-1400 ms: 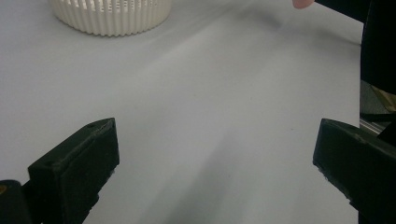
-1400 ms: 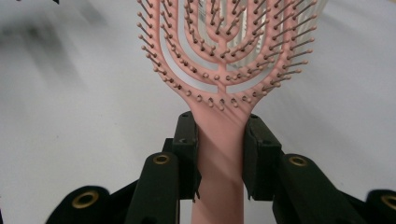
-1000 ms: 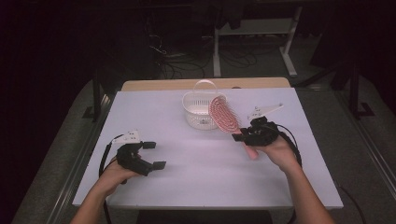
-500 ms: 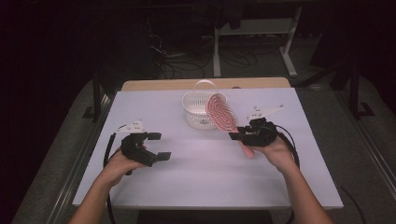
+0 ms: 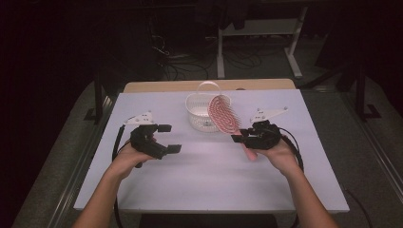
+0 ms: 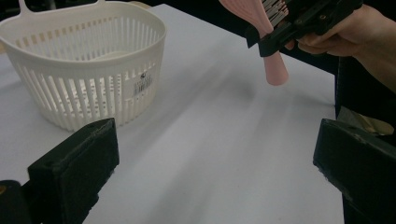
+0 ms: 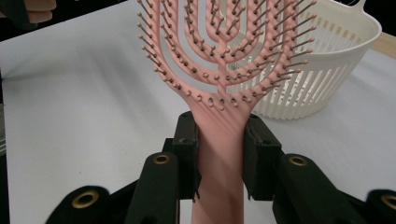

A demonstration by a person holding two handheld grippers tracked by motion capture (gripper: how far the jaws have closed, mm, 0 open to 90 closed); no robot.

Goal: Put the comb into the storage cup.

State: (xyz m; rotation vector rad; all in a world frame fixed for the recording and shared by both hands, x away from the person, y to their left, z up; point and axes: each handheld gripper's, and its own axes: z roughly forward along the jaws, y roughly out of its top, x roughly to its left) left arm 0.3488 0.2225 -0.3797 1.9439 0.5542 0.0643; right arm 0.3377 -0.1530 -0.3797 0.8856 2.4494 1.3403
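A pink vented hairbrush (image 5: 224, 114) (image 7: 219, 70) is held up off the table, its head tilted toward the white slatted basket (image 5: 199, 112) (image 6: 84, 70) (image 7: 322, 70). My right gripper (image 5: 240, 137) (image 7: 219, 149) is shut on the brush's handle just below the head, and the handle's end (image 6: 275, 72) sticks out beneath the jaws. My left gripper (image 5: 168, 138) (image 6: 210, 163) hovers over the left half of the table, jaws wide apart with nothing between them, pointing toward the basket and the brush.
The basket stands at the back middle of the white table (image 5: 214, 175) and has an upright loop handle (image 5: 209, 86). A wooden board edge (image 5: 157, 86) lies behind it. Dark floor with cables and a metal stand (image 5: 256, 33) surrounds the table.
My left gripper has risen and moved toward the table's middle. The right gripper and brush have stayed nearly still, the brush head tipping slightly.
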